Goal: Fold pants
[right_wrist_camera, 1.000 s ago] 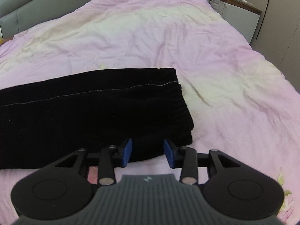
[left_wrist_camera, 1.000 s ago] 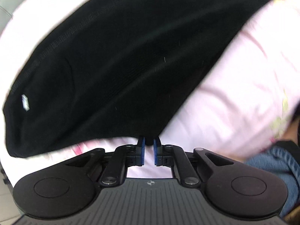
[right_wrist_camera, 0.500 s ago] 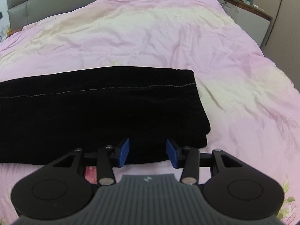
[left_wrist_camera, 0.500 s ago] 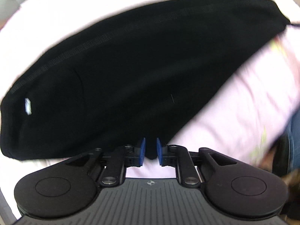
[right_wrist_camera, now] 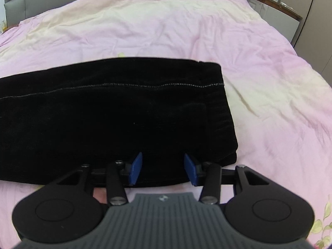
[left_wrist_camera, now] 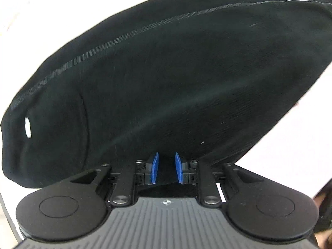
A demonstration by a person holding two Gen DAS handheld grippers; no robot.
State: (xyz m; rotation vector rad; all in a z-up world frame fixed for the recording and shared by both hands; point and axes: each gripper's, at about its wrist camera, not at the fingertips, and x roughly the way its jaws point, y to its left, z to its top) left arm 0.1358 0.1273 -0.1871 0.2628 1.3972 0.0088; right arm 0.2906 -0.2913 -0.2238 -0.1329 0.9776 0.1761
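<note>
Black pants (left_wrist_camera: 166, 78) lie folded lengthwise on a pink duvet (right_wrist_camera: 166, 25). The left wrist view shows their waist end, with a small white label (left_wrist_camera: 27, 127) at the far left. My left gripper (left_wrist_camera: 166, 155) hovers over the near edge of the pants; its blue pads (left_wrist_camera: 154, 168) stand a little apart, with dark cloth showing below the gap and nothing pinched. The right wrist view shows the leg-hem end (right_wrist_camera: 217, 108) and a pale seam line. Over the near edge there, my right gripper (right_wrist_camera: 162, 155) is open wider and grips nothing.
The duvet spreads wide beyond and to the right of the pants. A grey headboard (right_wrist_camera: 27, 2) stands at the far left. A white cabinet (right_wrist_camera: 278, 14) with bottles on top stands at the far right, beside the bed.
My left gripper's jaws, shut at the pants' near edge a second ago, have parted, and it now sits further over the cloth. The right gripper has sunk closer to the pants.
</note>
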